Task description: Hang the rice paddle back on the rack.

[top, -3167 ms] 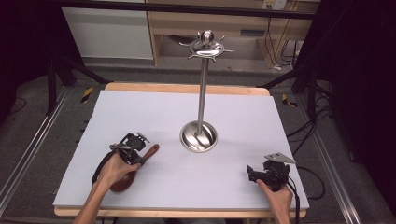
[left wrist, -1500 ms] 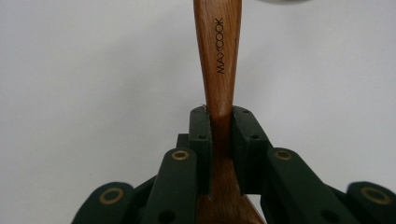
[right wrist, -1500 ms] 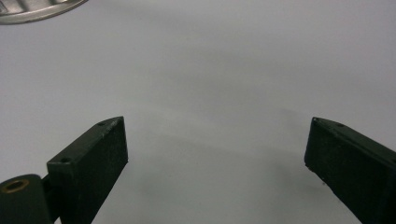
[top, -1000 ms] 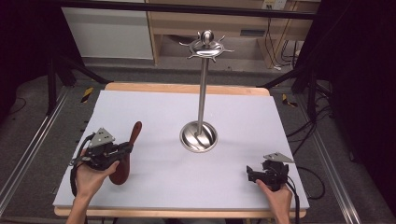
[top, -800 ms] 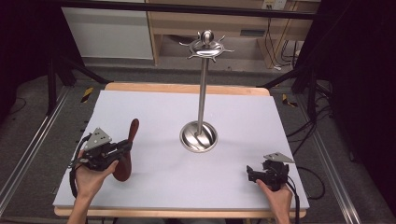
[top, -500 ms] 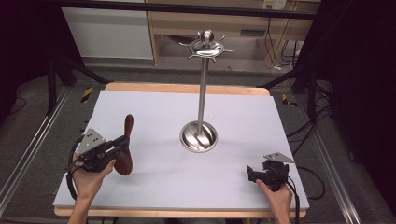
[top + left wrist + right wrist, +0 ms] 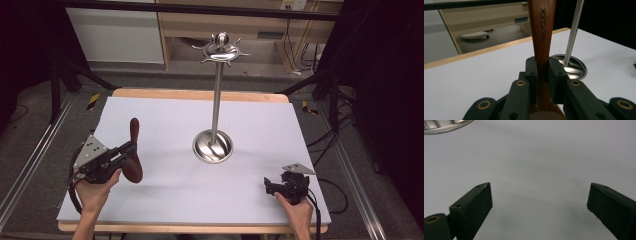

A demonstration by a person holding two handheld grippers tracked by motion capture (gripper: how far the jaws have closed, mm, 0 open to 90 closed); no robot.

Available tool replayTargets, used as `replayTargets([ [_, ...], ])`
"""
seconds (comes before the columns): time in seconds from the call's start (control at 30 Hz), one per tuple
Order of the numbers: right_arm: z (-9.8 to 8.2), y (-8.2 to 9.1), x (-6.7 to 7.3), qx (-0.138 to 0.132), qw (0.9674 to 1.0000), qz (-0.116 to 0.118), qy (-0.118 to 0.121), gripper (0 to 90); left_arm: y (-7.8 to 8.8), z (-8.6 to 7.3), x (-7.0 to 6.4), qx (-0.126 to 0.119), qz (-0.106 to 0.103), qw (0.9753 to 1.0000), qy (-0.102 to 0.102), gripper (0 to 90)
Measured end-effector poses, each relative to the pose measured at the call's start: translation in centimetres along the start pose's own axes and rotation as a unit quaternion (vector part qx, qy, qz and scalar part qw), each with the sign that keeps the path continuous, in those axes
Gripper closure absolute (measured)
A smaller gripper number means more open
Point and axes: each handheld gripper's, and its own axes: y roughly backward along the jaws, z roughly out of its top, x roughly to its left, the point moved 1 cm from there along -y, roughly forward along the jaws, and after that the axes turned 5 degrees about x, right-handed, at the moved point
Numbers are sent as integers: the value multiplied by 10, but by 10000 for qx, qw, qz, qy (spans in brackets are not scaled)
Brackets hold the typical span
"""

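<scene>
A dark wooden spoon (image 7: pixel 133 150) is held off the table at the left, handle pointing up and away, bowl toward the person's hand. My left gripper (image 7: pixel 125 152) is shut on the spoon (image 7: pixel 542 37) near where the handle meets the bowl; both pads (image 7: pixel 531 72) press its sides. A steel utensil stand (image 7: pixel 216 90) with a round dish base (image 7: pixel 213 146) and a hooked crown rises at the table's middle. Low at the front right, my right gripper (image 7: pixel 270 186) rests open, its jaws wide apart over the bare white surface (image 7: pixel 536 170).
The white table top (image 7: pixel 165 115) has a wooden rim at the far side. The stand's base (image 7: pixel 444 125) edges into the right gripper view's top left corner. Shelving and cables lie beyond the table, dark frame rails at both sides.
My left gripper has lifted the spoon from the table and drawn it left, swinging the handle from a rightward tilt to nearly upright. The right gripper has stayed put.
</scene>
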Motion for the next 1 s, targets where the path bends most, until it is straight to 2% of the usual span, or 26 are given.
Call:
replayTargets([
  [0.17,0,0,0,-5,10000,2,-22,66,3,13,-4,-263,-56,9996,-28,789],
  [0.4,0,1,-1,-24,10000,-2,3,66,2,29,-9,-457,-166,9988,-26,789],
  [1.0,0,1,0,-24,10000,2,6,66,-8,67,-23,-670,-348,9971,-94,789],
])
